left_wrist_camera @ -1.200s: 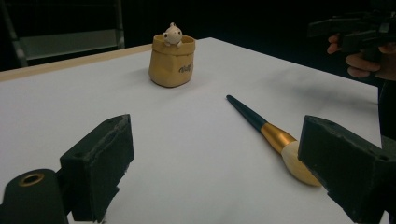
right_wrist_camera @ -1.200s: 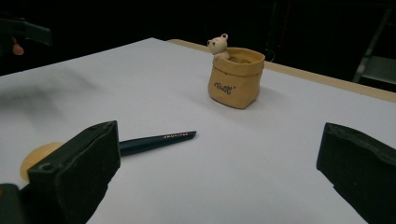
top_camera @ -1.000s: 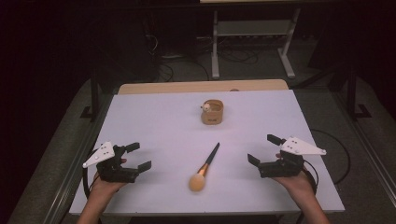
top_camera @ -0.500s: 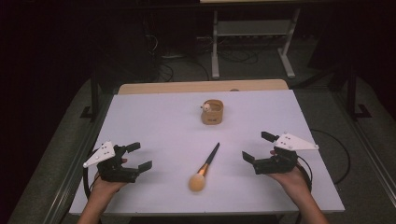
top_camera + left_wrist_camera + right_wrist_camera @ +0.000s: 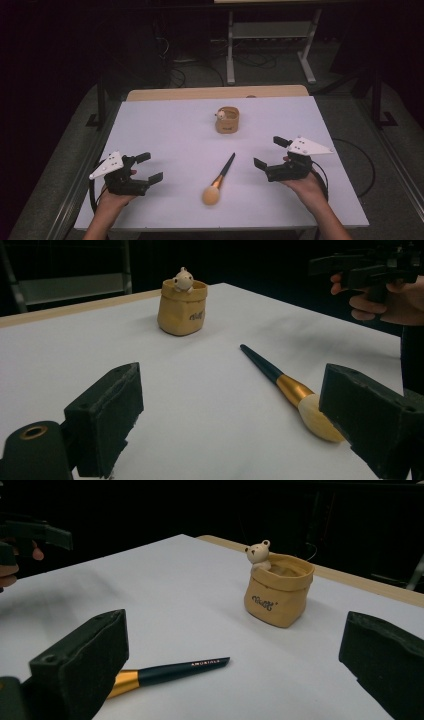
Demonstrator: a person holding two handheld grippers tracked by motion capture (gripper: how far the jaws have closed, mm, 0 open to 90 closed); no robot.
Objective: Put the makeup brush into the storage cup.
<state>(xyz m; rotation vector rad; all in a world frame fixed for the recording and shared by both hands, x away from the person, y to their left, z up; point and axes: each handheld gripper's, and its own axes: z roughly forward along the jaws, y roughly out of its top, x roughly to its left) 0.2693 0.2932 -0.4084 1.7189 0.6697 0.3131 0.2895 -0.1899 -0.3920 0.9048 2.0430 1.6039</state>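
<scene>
Left gripper: I held the black two-jaw left gripper [image 5: 149, 167] low over the near left part of the white table [image 5: 165, 130], its jaws spread wide with nothing between them.

Right gripper: I held the black two-jaw right gripper [image 5: 270, 152] over the near right part of the table, its jaws also wide apart and gripping nothing.

Brush: the makeup brush with a dark handle, gold ferrule and pale round bristle head [image 5: 219, 176] lay flat on the table between the two grippers, touched by neither. In the left gripper view its bristle head [image 5: 320, 418] sat just beside the inner face of the right-hand jaw, the handle running away from the jaws. In the right gripper view the handle [image 5: 170, 671] lay across the gap, its gold end passing behind the left-hand jaw.

Holder: the small tan bag-shaped pot with a little cream bear figure on its rim [image 5: 227, 119] stood upright well beyond both pairs of jaws. In the right gripper view it [image 5: 277, 591] appeared ahead, between the two jaws.

Hands: a hand [image 5: 306, 185] gripped each tool from the table's near edge.
</scene>
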